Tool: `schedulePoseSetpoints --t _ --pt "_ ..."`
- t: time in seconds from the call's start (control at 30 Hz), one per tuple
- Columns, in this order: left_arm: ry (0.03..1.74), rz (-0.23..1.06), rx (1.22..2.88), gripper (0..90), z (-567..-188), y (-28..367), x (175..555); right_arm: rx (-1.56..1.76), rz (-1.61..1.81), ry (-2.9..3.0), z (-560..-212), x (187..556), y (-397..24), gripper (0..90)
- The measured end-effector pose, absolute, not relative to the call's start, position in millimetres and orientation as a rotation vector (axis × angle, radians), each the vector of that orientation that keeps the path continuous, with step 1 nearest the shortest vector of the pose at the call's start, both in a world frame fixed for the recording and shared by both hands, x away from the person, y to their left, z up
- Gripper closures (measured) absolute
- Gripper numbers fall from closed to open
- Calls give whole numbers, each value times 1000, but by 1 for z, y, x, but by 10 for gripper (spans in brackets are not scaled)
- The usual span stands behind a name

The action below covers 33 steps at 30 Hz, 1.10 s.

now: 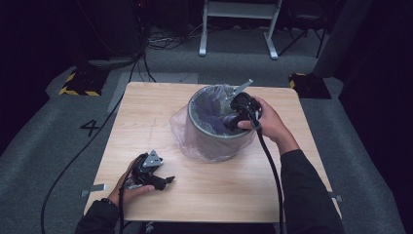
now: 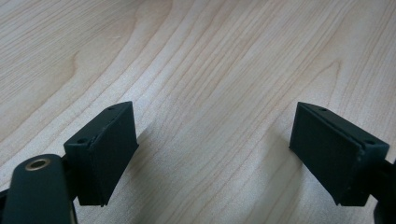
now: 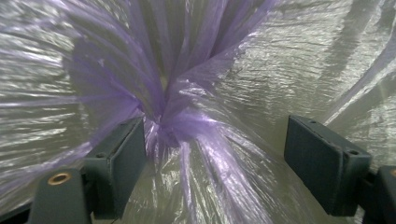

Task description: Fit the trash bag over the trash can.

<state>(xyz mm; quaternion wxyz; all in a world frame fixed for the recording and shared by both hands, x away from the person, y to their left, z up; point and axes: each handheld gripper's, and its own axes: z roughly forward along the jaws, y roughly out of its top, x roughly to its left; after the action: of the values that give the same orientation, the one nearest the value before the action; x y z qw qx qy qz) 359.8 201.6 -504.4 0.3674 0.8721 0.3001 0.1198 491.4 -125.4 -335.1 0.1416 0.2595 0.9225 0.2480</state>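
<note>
A grey round bin [image 1: 214,139] stands on the wooden table [image 1: 146,112], lined with a thin purple plastic bag [image 1: 212,107] whose edge hangs over the rim. My right gripper [image 1: 229,119] reaches down into the bin's mouth. In the right gripper view its jaws stand wide apart around the bag's gathered, knotted bottom [image 3: 170,126], which lies against the left pad [image 3: 126,158]; the right pad is clear of it. My left gripper [image 1: 168,180] rests near the table's front left, and its jaws [image 2: 215,158] are open over bare wood.
Black cables trail from both grippers toward the table's front edge. Beyond the table lies grey carpet with a white frame's legs [image 1: 238,29], yellow-and-black striped blocks [image 1: 80,83] and a painted number on the floor.
</note>
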Motion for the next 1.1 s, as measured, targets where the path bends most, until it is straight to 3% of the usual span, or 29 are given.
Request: schedulePoseSetpoints --t 0.47,1.1 --pt "771 308 2240 145 -504 202 360 781 639 2680 -336 494 -122 205" --pt "771 308 2240 145 -504 202 360 786 782 2601 -332 485 -125 202"
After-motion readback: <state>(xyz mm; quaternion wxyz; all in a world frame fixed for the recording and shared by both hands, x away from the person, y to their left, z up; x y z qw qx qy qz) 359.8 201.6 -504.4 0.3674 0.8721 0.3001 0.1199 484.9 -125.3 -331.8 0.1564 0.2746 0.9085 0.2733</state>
